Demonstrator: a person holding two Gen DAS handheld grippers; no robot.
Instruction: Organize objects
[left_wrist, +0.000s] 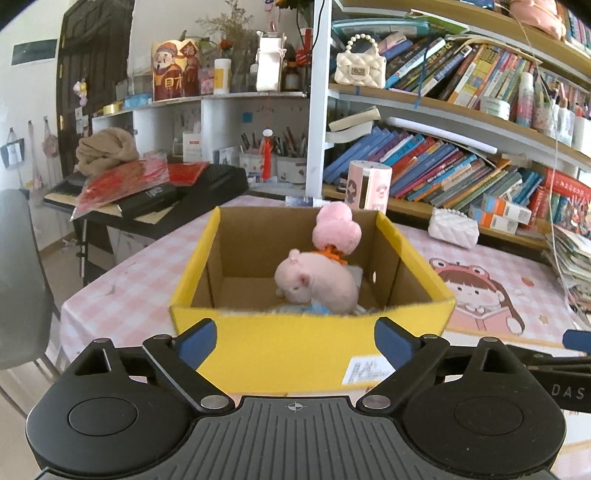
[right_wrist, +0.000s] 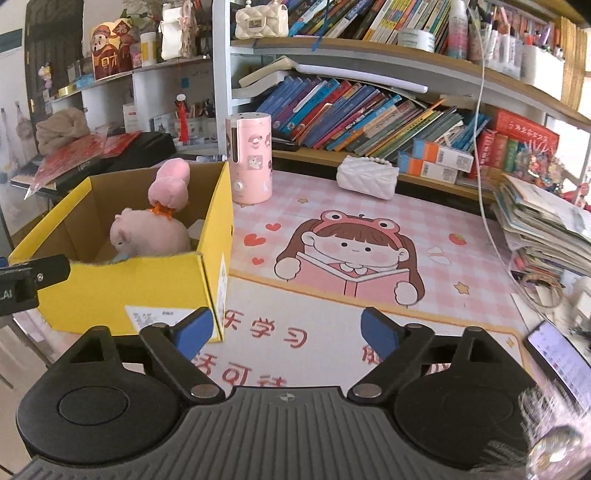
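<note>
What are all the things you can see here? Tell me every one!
box: one, yellow, on the table's left part
plush toys: pink, at least two, inside the box
pink canister: one, on the table just behind the box
white purse: one, on the table by the lower shelf
cream purse: one, on the upper shelf
books: many, mixed colours, on the shelves
paper stack: one, at the table's right edge
phone: one, dark, near right corner
table mat: one, pink, with a cartoon girl
keyboard: one, black, left of the table
left gripper: black, blue fingers, open, empty
right gripper: same, open, empty
</note>
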